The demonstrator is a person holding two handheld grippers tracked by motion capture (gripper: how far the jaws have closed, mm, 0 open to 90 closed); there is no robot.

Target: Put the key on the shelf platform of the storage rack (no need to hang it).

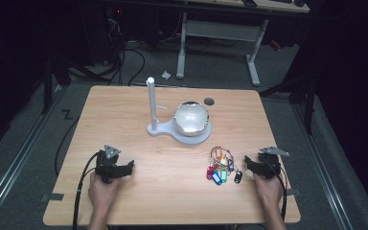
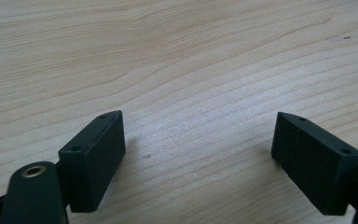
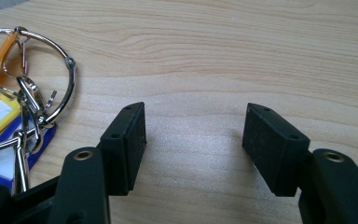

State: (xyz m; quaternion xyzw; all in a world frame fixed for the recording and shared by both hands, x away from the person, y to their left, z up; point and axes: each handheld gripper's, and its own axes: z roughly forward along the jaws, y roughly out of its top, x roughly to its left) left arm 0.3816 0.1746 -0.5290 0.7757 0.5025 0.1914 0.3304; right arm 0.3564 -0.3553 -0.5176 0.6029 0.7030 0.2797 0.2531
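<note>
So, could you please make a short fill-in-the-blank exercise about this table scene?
1. The bunch of key tags lies nearest to the ____ gripper.
2. The jaws of the left gripper are ____, with bare wood between them.
3. The white post stands ____ on its base.
4. The shiny dome sits on the white stand to the ____ of the post in the high view.

Missing words: right; open; upright; right

Tabletop [image 1: 139, 191]: I see pale wood grain.
Stand [image 1: 151, 103], near far edge: white.
Bowl [image 1: 190, 117]: shiny silver.
Key tags [image 1: 219, 171], near right edge: I note blue, yellow, red, green, orange; black fob.
Left gripper [image 1: 127, 167], right gripper [image 1: 247, 162]: black, grey plates.
</note>
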